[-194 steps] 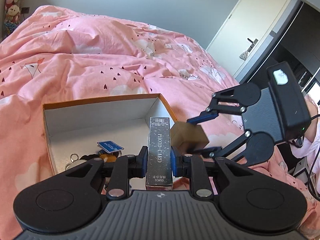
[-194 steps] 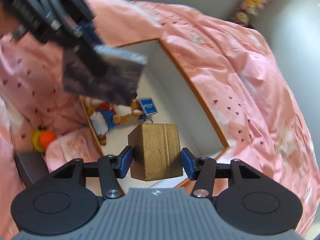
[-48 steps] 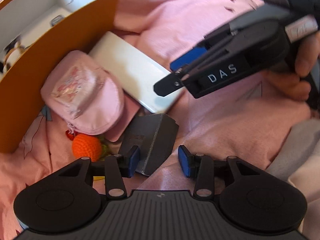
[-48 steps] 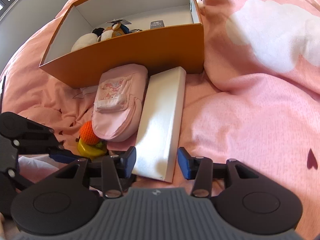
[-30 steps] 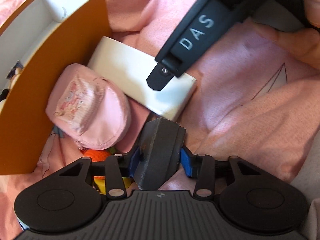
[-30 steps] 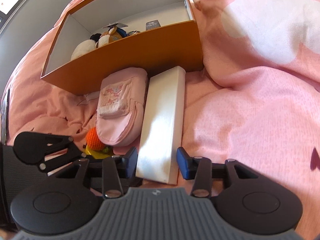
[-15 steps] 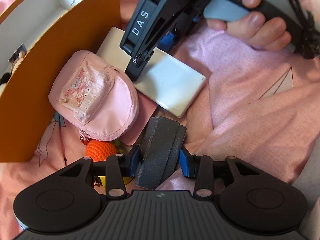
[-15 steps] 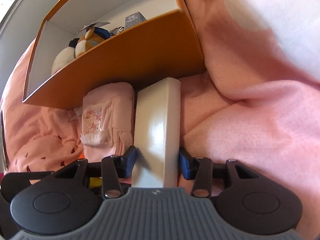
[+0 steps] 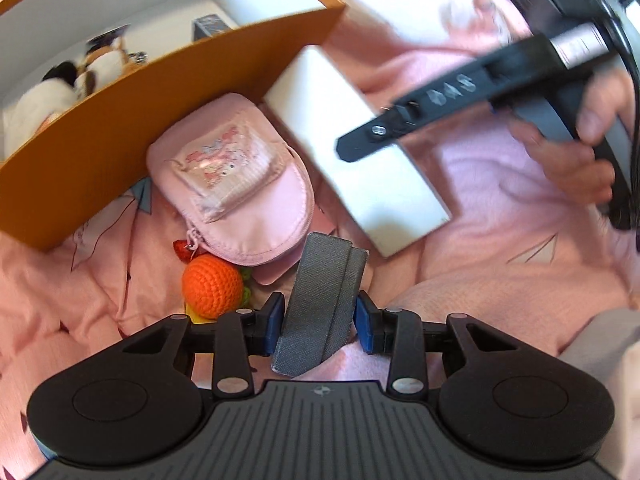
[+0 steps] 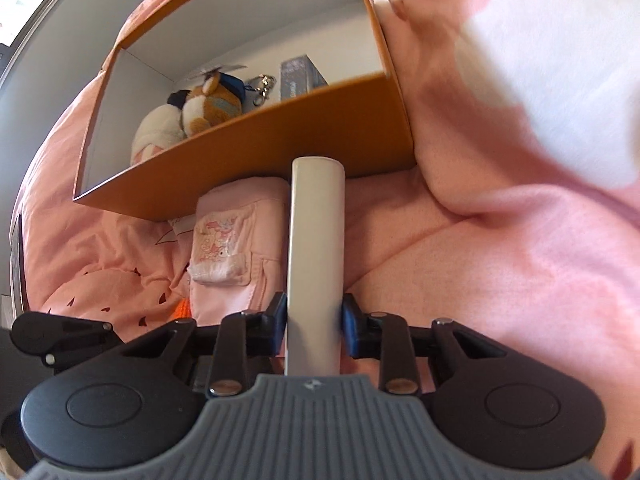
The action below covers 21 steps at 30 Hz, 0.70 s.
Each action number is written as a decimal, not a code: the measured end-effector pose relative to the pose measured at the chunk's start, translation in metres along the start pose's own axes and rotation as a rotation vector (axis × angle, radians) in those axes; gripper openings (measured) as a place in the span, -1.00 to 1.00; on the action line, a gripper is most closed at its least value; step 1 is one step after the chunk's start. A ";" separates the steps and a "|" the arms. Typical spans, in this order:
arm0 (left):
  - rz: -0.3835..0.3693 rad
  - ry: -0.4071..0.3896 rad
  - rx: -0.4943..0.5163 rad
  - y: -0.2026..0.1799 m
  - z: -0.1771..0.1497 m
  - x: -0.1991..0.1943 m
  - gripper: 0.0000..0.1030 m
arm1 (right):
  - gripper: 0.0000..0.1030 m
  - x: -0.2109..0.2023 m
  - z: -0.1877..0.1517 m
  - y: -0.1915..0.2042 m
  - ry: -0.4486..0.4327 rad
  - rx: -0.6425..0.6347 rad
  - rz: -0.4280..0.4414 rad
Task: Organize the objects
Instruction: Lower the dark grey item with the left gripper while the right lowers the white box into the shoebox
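Since half a second ago, the right gripper (image 10: 314, 322) has tipped the long white rectangular box (image 10: 316, 248) onto its edge, jaws clamped on its near end; its long axis runs straight ahead to the orange cardboard box (image 10: 280, 142), far end about level with the front wall. Left gripper (image 9: 316, 320) grips the grey fabric-covered case (image 9: 320, 300), nearer the person. Pink zipped pouch (image 9: 236, 184) lies just beside (orange crocheted ball (image 9: 212, 288) below it). The wall must be cleared; contact seems likely but is unclear.

A rumpled pink bed cover with white cloud prints (image 10: 520, 240) fills the space beyond the jaws, brightly sunlit; a grey wall (image 10: 72, 40) rises behind.
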<state>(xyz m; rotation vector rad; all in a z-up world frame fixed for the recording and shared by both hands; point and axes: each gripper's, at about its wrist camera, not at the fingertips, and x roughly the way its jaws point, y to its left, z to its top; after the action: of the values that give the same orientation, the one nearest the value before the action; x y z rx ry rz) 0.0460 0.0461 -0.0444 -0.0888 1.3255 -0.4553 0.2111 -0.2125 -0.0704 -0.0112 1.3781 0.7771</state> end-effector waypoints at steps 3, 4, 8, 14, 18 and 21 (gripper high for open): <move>-0.023 -0.034 -0.044 -0.007 0.003 -0.007 -0.22 | -0.41 -0.015 -0.002 0.003 -0.025 -0.018 -0.013; -0.032 -0.043 -0.056 -0.015 0.004 -0.009 -0.22 | -0.41 -0.020 -0.003 0.004 -0.034 -0.024 -0.017; -0.046 -0.097 -0.085 -0.023 0.019 0.001 -0.25 | -0.41 -0.039 -0.004 0.008 -0.068 -0.036 -0.018; -0.042 -0.215 -0.122 -0.028 0.031 -0.009 -0.29 | -0.41 -0.065 -0.003 0.017 -0.115 -0.064 -0.006; -0.057 -0.292 -0.143 -0.023 0.040 -0.030 -0.29 | -0.41 -0.079 0.003 0.026 -0.156 -0.077 0.013; -0.035 -0.358 -0.148 -0.020 0.050 -0.052 -0.29 | -0.41 -0.091 0.012 0.032 -0.194 -0.094 0.023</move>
<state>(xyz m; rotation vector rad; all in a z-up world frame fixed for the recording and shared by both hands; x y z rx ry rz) 0.0794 0.0377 0.0215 -0.3032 1.0046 -0.3516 0.2063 -0.2274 0.0256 0.0065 1.1587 0.8396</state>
